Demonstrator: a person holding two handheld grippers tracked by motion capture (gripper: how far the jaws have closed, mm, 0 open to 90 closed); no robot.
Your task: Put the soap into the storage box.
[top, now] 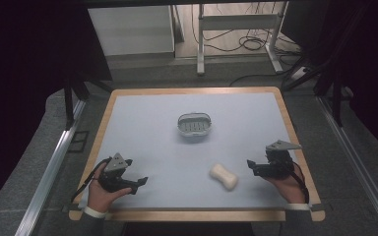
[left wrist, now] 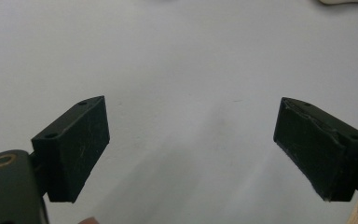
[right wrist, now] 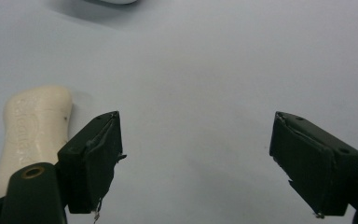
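Observation:
A cream bar of soap [top: 224,176] lies on the pale mat, right of centre near the front. A grey soap dish [top: 195,125] stands in the middle of the mat. My right gripper [top: 251,166] rests at the right, its jaws open and pointing left toward the soap, a short gap away. In the right gripper view the soap [right wrist: 30,133] lies just outside the left jaw, nothing between the jaws [right wrist: 196,163]. My left gripper [top: 141,182] sits at the front left, open and empty [left wrist: 191,149], pointing right.
The mat covers a wooden table [top: 197,91] with a raised rim. Beyond the far edge are a white desk frame [top: 236,22] and floor cables. Black curtains hang on both sides.

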